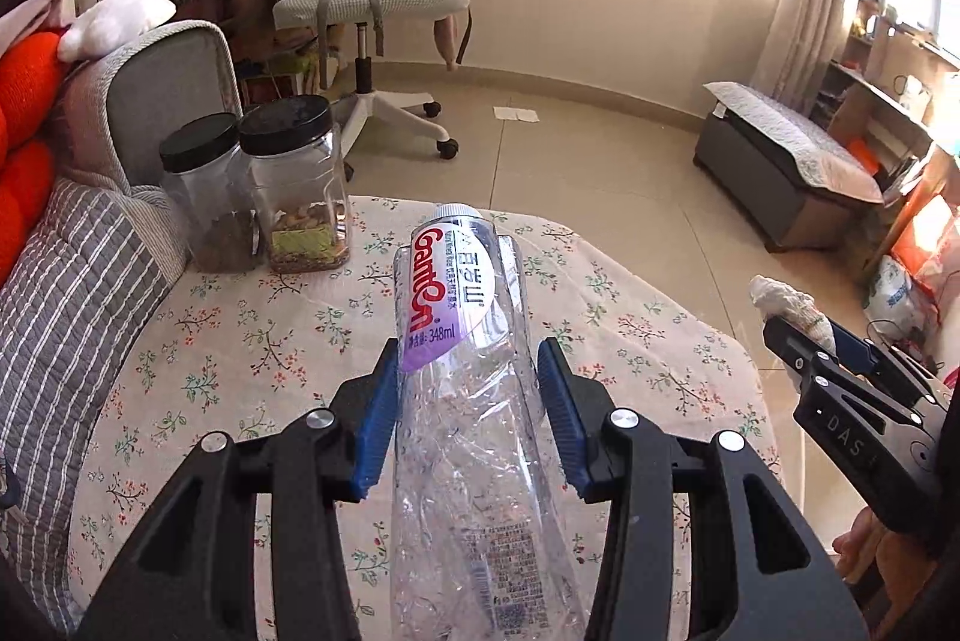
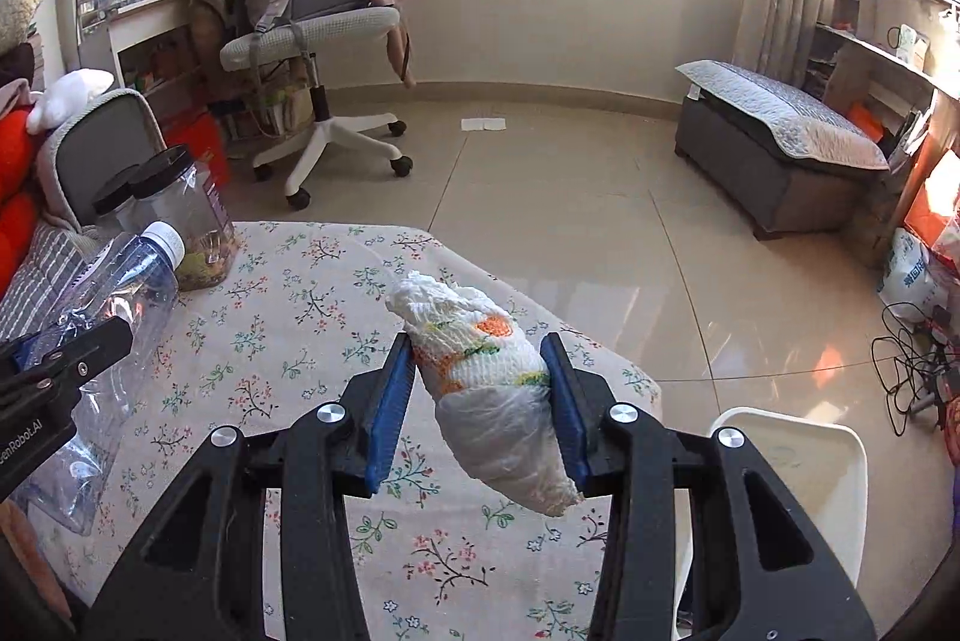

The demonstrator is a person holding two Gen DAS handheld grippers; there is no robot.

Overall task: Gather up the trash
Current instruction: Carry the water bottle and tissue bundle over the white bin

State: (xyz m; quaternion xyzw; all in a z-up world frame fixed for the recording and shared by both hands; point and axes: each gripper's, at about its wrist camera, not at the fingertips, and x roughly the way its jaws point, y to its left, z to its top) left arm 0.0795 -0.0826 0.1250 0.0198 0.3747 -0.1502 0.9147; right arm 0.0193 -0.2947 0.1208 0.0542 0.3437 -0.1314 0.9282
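two pieces of trash are held up above the table with the flowered cloth (image 1: pixel 252 341). the left gripper (image 1: pixel 468 401) is clamped on a crushed clear plastic bottle (image 1: pixel 462 371); its blue pads press the bottle on both sides, and the white cap points away from the camera. the right gripper (image 2: pixel 483 395) is clenched on a crumpled white wad (image 2: pixel 486 377) with orange and green marks, which hangs between its pads. two jars with black lids (image 1: pixel 264 185) stand together at the far left corner of the table. a white bin (image 2: pixel 798 461) is near the table, at the lower right of the right wrist view.
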